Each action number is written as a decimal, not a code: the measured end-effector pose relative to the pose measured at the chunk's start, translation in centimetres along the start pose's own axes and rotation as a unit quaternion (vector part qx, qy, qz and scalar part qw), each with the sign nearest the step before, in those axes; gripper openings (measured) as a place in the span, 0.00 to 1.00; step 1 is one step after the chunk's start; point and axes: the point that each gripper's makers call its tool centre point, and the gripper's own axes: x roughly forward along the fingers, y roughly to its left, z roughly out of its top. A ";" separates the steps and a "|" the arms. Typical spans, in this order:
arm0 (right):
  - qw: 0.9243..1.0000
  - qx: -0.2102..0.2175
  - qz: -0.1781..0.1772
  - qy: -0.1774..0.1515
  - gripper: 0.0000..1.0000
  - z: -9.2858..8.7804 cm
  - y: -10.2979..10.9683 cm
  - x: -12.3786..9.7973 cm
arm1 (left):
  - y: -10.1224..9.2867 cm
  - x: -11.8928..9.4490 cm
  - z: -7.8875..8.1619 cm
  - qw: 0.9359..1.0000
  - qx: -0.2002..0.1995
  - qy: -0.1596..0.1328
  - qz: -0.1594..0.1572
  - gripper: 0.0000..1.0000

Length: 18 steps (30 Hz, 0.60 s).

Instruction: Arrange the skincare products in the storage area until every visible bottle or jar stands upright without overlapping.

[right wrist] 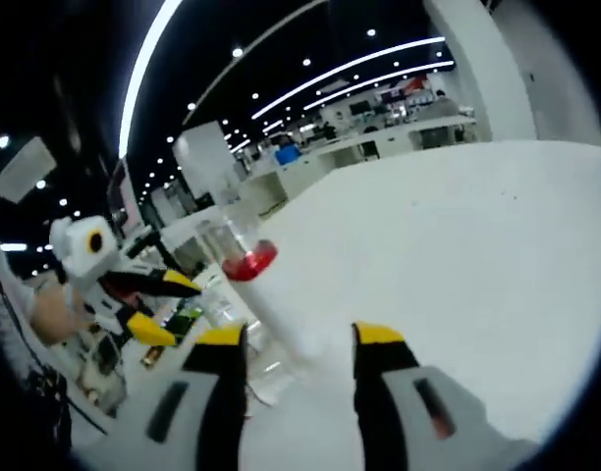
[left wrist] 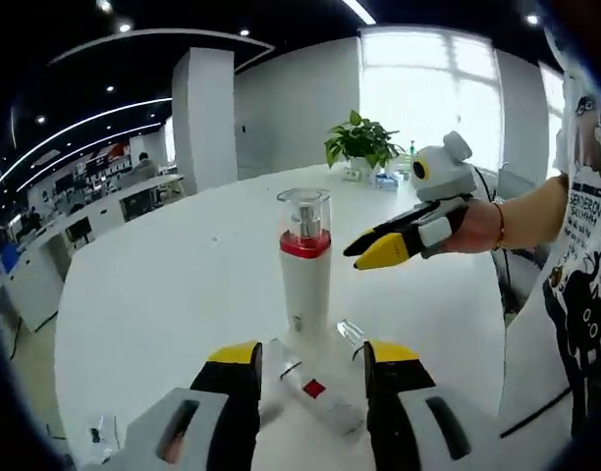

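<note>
Upright pump bottle (left wrist: pixel 304 260) on white worktop (left wrist: pixel 163 294).
Left tool (left wrist: pixel 310 358) released over fallen tube (left wrist: pixel 320 392); right tool (left wrist: pixel 384 245) near-closed, empty; potted plant (left wrist: pixel 361 142) behind.

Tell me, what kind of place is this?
Probably a big open office or showroom. A large white table holds a pump bottle, a potted plant sits near bright windows, and desks line the back under long ceiling lights.

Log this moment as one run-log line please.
tall bottle upright | small bottle lying | left gripper open | right gripper near bottle
</note>
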 end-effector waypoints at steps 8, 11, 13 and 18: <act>0.993 0.037 0.087 0.075 0.41 -3.8 2.5 1.9 | -5.6 -0.8 -6.4 0.998 -0.037 0.051 0.005 0.34; 0.989 0.018 0.102 0.101 0.41 -4.9 2.9 2.6 | -6.7 -0.2 -7.3 0.997 -0.042 0.062 -0.001 0.34; 0.988 0.019 0.107 0.111 0.41 -5.3 3.1 3.0 | -7.2 0.1 -7.1 0.997 -0.057 0.054 -0.005 0.31; 0.986 0.012 0.119 0.115 0.35 -5.3 3.6 3.2 | -7.1 0.9 -7.3 0.996 -0.067 0.056 0.001 0.28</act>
